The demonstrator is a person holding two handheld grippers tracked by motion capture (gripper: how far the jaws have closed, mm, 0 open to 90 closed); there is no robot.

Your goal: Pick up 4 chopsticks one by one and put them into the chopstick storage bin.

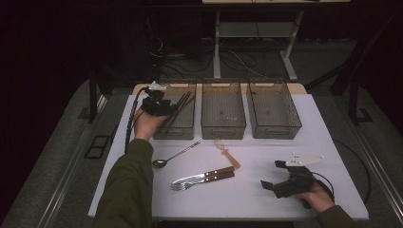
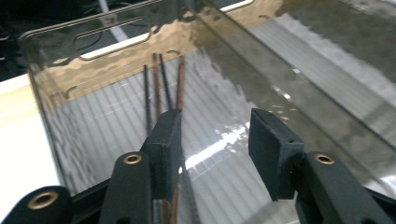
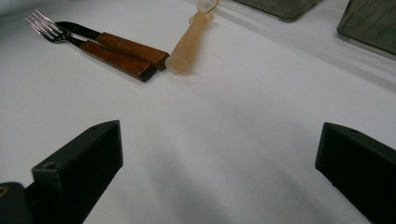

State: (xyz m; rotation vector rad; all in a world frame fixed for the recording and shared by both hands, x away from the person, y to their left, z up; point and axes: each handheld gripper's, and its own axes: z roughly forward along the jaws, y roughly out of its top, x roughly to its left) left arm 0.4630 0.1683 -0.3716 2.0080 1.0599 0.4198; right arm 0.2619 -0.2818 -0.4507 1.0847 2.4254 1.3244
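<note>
The left gripper (image 2: 215,154) hangs over the left bin (image 1: 183,129) at the tabletop's far edge, jaws parted, chopsticks (image 2: 179,84) lying loose inside. The spoon (image 1: 172,157), knife (image 1: 204,175) and fork (image 1: 202,182) near the front edge appear unsorted; the right gripper (image 3: 219,163) rests spread wide, holding nothing.

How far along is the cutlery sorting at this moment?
Done: thin dark chopsticks lie in the leftmost clear plastic bin. In hand: nothing; the left gripper stands open over them. Left: metal spoon, wooden-handled knife and fork, amber-handled utensil. The right gripper waits open.
</note>
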